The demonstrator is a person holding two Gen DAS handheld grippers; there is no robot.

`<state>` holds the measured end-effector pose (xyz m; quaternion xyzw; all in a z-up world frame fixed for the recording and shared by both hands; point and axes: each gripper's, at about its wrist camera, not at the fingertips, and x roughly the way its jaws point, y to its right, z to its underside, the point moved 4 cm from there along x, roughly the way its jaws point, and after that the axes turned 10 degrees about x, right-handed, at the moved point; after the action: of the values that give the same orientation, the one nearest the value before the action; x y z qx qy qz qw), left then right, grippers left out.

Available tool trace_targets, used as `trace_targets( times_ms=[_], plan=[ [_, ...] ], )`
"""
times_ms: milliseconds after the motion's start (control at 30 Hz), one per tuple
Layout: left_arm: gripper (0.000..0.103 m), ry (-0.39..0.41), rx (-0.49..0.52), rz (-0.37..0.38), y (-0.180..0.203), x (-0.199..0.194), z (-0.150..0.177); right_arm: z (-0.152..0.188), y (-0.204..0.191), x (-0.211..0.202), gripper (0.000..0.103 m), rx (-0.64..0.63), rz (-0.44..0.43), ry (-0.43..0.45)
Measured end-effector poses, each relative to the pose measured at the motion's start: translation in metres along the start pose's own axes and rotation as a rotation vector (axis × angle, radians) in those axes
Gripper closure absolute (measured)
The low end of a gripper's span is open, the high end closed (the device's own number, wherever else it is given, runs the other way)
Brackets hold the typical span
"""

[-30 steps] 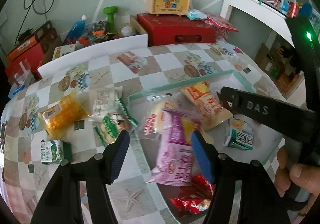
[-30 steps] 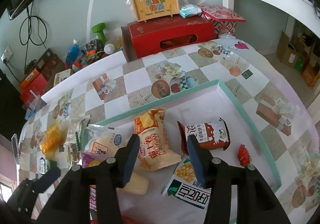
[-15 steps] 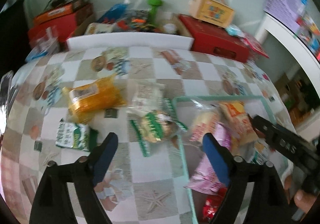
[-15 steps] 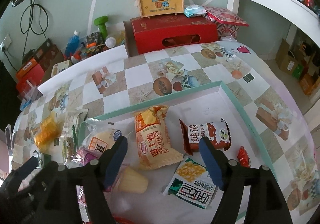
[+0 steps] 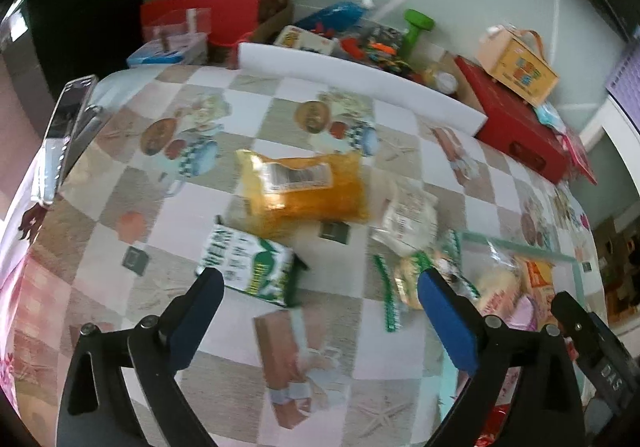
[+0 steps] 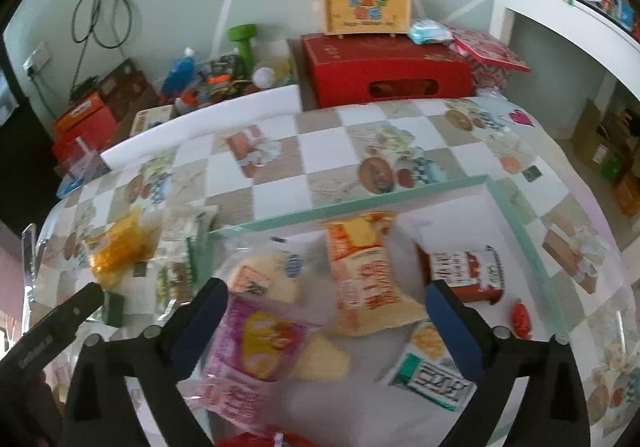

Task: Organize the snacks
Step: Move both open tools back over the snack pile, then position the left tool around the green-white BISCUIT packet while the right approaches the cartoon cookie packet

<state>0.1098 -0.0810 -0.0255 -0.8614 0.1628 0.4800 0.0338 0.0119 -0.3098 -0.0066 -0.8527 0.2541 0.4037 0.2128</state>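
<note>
Snacks split across the green-rimmed tray (image 6: pixel 520 215) on my checkered table (image 5: pixel 280 127): an orange packet (image 6: pixel 370 273), a pink packet (image 6: pixel 256 347) and a red-and-white packet (image 6: pixel 464 273) lie inside it, a yellow bag (image 5: pixel 304 191) and a green-and-white pack (image 5: pixel 252 267) outside its left edge. My left gripper (image 5: pixel 320 287) hangs over the tablecloth left of the tray, jaws just spread wide, nothing between them. My right gripper (image 6: pixel 326 297) hangs over the tray, jaws likewise just opened, gripping nothing.
</note>
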Motion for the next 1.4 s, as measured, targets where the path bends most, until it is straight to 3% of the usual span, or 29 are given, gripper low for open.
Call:
trace_targets(
  times_ms=[467, 667, 900, 1167, 1400],
  plan=[
    [0.0, -0.023, -0.177, -0.063, -0.086, 0.0, 0.003, 0.018, -0.064, 0.004, 0.0, -0.085, -0.133, -0.029],
    [0.0, -0.029, -0.214, -0.056, -0.108, 0.001, 0.004, 0.029, -0.088, 0.013, 0.0, -0.146, -0.144, -0.046],
    [0.0, -0.074, -0.182, -0.035, -0.104, 0.014, 0.004, 0.039, -0.113, 0.024, 0.0, -0.255, -0.133, -0.039],
    [0.0, -0.115, -0.081, 0.03, -0.073, 0.033, 0.001, 0.047, -0.133, 0.033, 0.0, -0.378, -0.096, 0.0],
    [0.0, -0.149, -0.009, 0.049, -0.052, 0.048, 0.004, 0.057, -0.139, 0.047, 0.0, -0.423, -0.086, -0.017]
  ],
)
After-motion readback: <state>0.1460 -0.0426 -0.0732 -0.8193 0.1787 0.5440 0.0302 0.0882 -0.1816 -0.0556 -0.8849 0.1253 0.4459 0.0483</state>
